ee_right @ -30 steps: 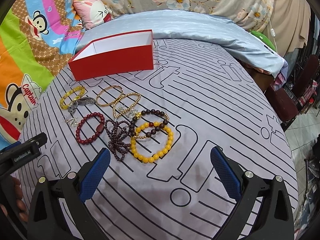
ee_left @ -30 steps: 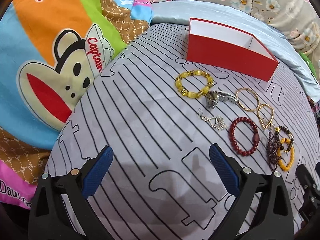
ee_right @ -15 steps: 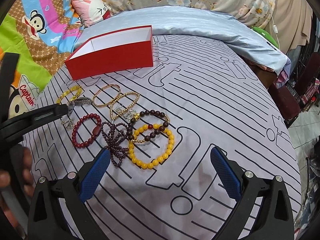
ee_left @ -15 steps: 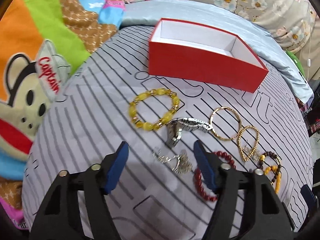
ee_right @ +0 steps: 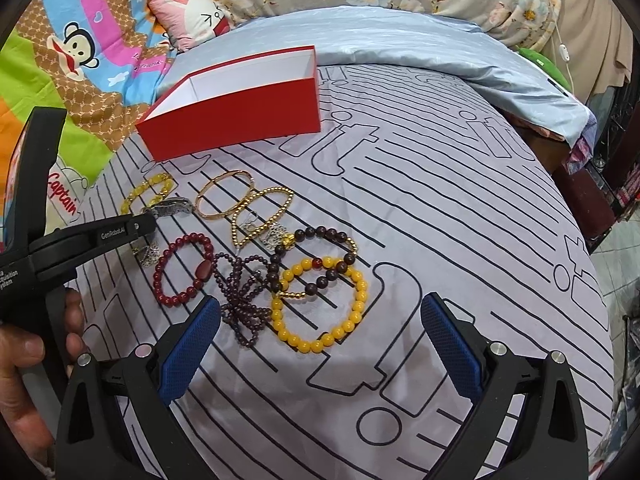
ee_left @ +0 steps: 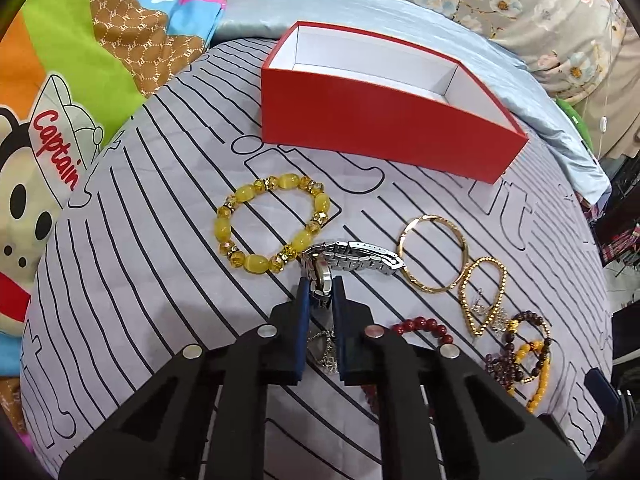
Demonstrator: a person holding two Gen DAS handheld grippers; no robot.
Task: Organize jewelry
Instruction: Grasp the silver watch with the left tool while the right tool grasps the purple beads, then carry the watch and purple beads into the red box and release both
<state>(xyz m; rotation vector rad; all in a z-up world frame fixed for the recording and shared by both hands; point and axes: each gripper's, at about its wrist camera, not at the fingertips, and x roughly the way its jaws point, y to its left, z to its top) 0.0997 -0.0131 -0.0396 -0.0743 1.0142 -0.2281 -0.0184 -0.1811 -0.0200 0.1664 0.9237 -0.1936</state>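
An open red box [ee_left: 384, 120] with a white inside stands at the back of the grey striped sheet; it also shows in the right wrist view [ee_right: 236, 108]. My left gripper [ee_left: 321, 292] is shut on the face of a silver watch [ee_left: 352, 260], which lies on the sheet between a yellow bead bracelet [ee_left: 272, 226] and a gold bangle [ee_left: 434, 254]. My right gripper [ee_right: 320, 336] is open and empty above the sheet, just in front of an orange-yellow bead bracelet [ee_right: 320, 304], a dark purple bead strand [ee_right: 240, 292] and a red bead bracelet [ee_right: 184, 268].
A gold bead chain [ee_right: 260, 216], a brown bead bracelet [ee_right: 316, 256] and a small silver chain [ee_left: 326, 344] lie among the pieces. A light blue pillow [ee_right: 400, 44] sits behind the box. A cartoon blanket [ee_left: 80, 80] lies left. The bed edge drops off at right.
My left gripper moved forward over the silver chain and closed on the watch face. The right gripper stayed open and barely shifted.
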